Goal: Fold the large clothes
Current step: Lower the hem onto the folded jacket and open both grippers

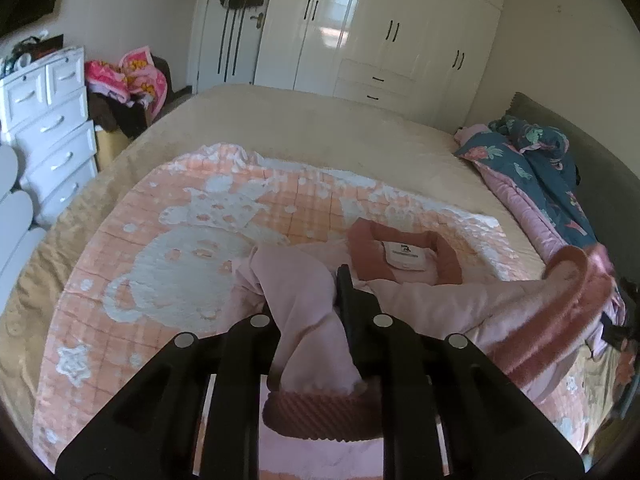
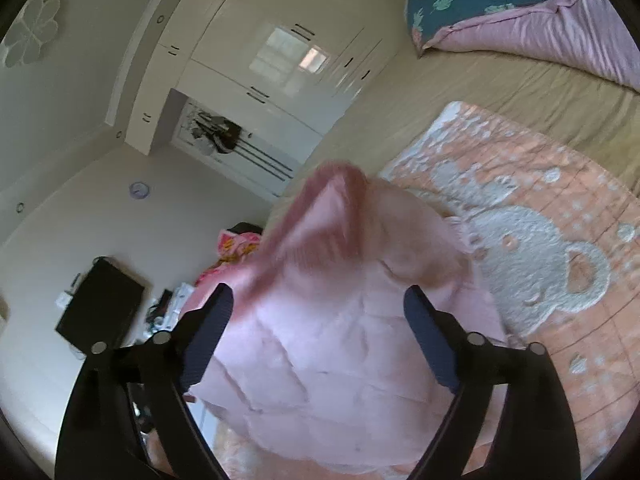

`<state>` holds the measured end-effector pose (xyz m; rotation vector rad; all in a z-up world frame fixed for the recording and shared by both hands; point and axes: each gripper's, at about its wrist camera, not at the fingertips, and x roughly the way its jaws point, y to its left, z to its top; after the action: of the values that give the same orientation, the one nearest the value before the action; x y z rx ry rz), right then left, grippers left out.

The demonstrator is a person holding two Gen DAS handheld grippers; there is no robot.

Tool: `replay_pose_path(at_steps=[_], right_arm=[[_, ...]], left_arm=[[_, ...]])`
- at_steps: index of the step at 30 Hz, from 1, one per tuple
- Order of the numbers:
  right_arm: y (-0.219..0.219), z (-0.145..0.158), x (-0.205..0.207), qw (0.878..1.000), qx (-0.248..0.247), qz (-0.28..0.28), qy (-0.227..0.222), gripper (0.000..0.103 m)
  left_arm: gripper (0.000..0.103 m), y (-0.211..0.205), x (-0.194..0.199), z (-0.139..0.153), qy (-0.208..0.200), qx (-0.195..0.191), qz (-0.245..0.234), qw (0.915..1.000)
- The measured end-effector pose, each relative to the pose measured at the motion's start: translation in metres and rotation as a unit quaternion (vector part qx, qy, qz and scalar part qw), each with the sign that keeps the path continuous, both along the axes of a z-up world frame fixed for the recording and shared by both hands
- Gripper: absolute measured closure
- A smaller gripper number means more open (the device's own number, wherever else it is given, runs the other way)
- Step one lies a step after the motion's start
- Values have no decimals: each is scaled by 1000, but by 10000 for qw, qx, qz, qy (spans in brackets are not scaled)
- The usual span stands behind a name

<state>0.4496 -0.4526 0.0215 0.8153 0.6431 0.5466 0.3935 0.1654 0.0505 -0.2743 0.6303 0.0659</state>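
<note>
Mid-fold on the bear blanket (image 1: 168,264): left gripper (image 1: 316,304) clamped on pink jacket (image 1: 420,292) sleeve to carry it across; right gripper (image 2: 320,320) spread wide, gripping nothing, jacket fabric between its fingers.

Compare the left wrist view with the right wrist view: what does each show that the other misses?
Only the left wrist view shows the left gripper shut on a sleeve of the pink jacket, the jacket's collar label and the white drawer unit. Only the right wrist view shows the right gripper with jaws open over the jacket, a dark screen and a wall clock. Both show the jacket, the peach bear blanket, the wardrobe and the teal quilt.
</note>
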Motion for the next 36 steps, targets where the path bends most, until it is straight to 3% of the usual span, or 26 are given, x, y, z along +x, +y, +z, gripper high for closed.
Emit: replay_pose_path(at_steps=[3,6,9,11,14,16,19,21,25,28,29,30,31,32,33,34,36], right_arm=[[3,-13,4,9990,-424,-81,66,14],[11,-25,7,9967,-799,-52,129,14],[24,-33,8,9901,-1400,-48,124,14],[34,-38,8,9806,-1955,-40,117,14],[50,-46,9,9619,-2733,33,45,14],[55,-52,9,9500,-3122,53,-1,14],[54,-63,11,9412,-3379,53,16,14],[54,-68,12,9380,-3464,51,90,14],[53,-82,13,9355,-3525,95,217,14],[54,-90,14,9352,-3534,30,206,15],[55,-91,14,9355,-3531,-2,160,17],[57,-91,15,9361,-3514,15,125,31],[61,-91,16,9375,-3476,91,80,55],[65,-89,18,9359,-3522,103,39,64],[67,-85,19,9348,-3552,97,-5,78],[70,-77,21,9341,-3568,59,-89,83],[72,-64,26,9335,-3582,-103,-115,85]], left_arm=[[88,5,10,-6,38,-184,46,9998],[71,8,17,-12,38,-470,46,9989],[42,7,15,-11,-34,-712,-48,9974],[17,2,7,-2,-272,-562,-30,9980],[12,-1,-10,10,-571,-199,17,9982],[11,0,-16,5,-528,-7,40,9986],[11,7,-18,-26,-67,446,221,9987],[11,16,-18,-55,290,428,271,9983],[11,29,-24,-105,682,-316,-38,9972],[12,25,-23,-121,784,-532,-138,9954],[25,23,-22,-122,731,-506,-98,9960],[42,21,-21,-120,698,-430,-64,9966],[68,19,-18,-118,653,-360,-20,9972],[82,19,-16,-115,572,-367,2,9977],[86,19,-14,-112,539,-377,1,9978],[89,19,-11,-107,510,-339,30,9981],[91,20,-3,-93,397,-217,121,9989]])
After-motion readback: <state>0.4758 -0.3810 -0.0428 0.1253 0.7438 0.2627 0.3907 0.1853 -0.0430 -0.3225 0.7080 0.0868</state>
